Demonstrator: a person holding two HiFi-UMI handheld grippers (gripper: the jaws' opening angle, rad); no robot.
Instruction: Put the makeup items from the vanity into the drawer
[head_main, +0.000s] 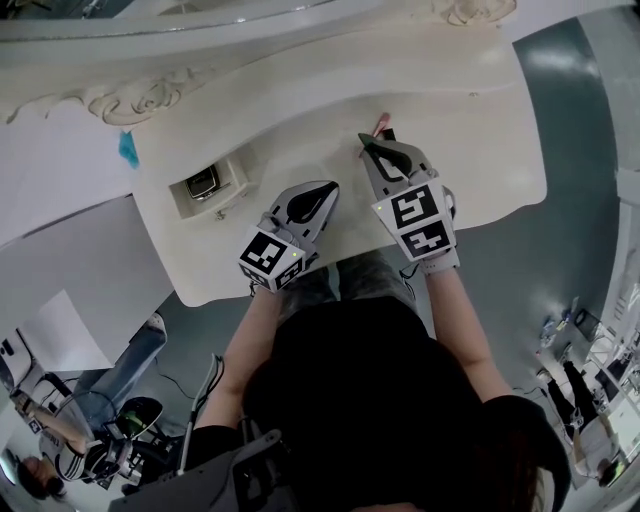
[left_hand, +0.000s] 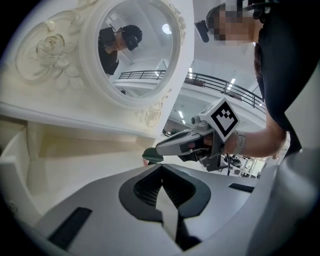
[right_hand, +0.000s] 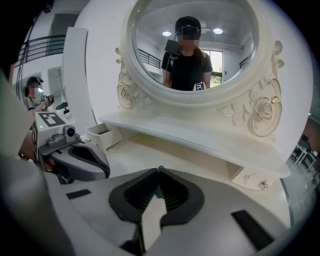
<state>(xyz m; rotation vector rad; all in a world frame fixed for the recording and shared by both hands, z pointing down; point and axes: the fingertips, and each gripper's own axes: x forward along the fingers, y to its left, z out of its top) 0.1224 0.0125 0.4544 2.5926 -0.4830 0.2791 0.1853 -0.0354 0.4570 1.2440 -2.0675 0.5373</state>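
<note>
In the head view my right gripper (head_main: 372, 145) is over the middle of the white vanity top (head_main: 470, 120), shut on a slender makeup item (head_main: 381, 124) whose pink end sticks out past the jaws. The right gripper view shows the item's green end (right_hand: 159, 172) pinched between the closed pads. The left gripper view has the same green tip (left_hand: 150, 155) at the right gripper's nose. My left gripper (head_main: 322, 192) rests lower left of it near the front edge, jaws shut on nothing. A small open drawer (head_main: 232, 190) at the left holds a dark and silver compact (head_main: 203, 182).
The oval mirror (right_hand: 192, 45) with its carved white frame stands behind a low shelf (right_hand: 200, 137) at the back of the vanity. The open drawer (right_hand: 102, 134) sits under that shelf's left end. A blue scrap (head_main: 128, 148) lies at the far left. Grey floor surrounds the table.
</note>
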